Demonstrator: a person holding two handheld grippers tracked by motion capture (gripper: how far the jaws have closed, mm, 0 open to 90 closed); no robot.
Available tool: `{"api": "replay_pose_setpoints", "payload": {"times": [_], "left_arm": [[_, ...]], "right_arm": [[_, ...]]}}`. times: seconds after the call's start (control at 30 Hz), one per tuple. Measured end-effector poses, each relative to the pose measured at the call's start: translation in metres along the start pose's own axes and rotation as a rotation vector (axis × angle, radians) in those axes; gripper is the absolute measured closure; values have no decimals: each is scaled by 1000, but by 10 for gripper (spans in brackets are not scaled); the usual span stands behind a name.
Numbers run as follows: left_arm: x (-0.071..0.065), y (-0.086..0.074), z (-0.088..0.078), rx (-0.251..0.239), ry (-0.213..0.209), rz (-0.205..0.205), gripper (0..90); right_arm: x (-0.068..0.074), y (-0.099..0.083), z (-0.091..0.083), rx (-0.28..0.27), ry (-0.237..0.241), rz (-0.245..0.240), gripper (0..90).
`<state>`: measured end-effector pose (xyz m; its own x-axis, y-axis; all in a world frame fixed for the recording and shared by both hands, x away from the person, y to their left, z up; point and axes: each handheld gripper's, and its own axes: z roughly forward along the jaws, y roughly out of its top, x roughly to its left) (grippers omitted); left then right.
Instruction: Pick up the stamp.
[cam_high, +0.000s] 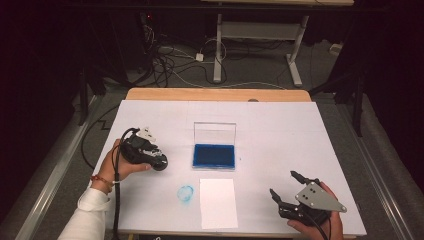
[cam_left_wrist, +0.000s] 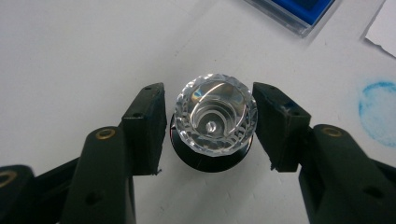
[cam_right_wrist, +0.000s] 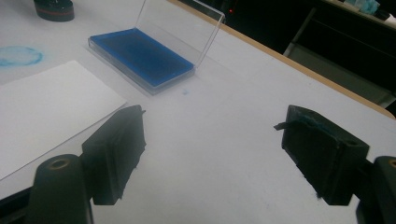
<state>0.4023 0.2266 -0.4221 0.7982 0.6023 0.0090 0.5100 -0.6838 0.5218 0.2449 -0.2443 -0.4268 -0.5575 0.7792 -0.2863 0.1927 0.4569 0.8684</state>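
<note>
Left tongs (cam_left_wrist: 210, 128) bracket a clear-topped stamp (cam_left_wrist: 215, 114) on the tabletop (cam_left_wrist: 70, 51), pads not yet touching it; next comes clamping, while right tongs (cam_right_wrist: 212, 154) rest released.

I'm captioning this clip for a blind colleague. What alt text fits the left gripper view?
A clear faceted stamp with a black base stands on a white table between the left gripper's two black jaws, which flank it closely on either side. At upper right lie a corner of a blue ink pad and a smudged blue ring on the table.
</note>
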Motion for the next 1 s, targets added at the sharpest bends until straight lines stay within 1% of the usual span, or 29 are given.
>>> {"api": "replay_pose_setpoints", "payload": {"times": [0.07, 0.1, 0.13, 0.2, 0.33, 0.43, 0.6, 0.97, 1.0], "left_arm": [[0, 0, 0, 1, 0, 3, 481], [-1, 0, 0, -3, 3, 5, 514], [-1, 1, 0, -8, 4, 4, 514], [-2, 1, 0, -5, 6, 9, 533], [-2, 1, 1, -7, 9, 7, 537], [-4, 2, 1, -2, 19, 15, 539], [-4, 2, 1, 3, 26, 16, 541], [-6, -1, 2, -21, 38, 6, 544], [-7, -1, 1, -24, 48, 10, 544]], "right_arm": [[0, 0, 0, 2, 2, -3, 216], [1, 0, 1, 4, 1, -5, 217], [1, 0, 1, 4, 1, -5, 217], [2, 0, 1, 8, 0, -9, 218], [1, 0, 1, 5, 1, -9, 223], [1, 0, 1, 5, 2, -12, 225], [2, 0, 1, 10, 3, -12, 227], [3, 0, 2, 16, 11, -11, 229], [3, 0, 2, 15, 8, -15, 229]]}}
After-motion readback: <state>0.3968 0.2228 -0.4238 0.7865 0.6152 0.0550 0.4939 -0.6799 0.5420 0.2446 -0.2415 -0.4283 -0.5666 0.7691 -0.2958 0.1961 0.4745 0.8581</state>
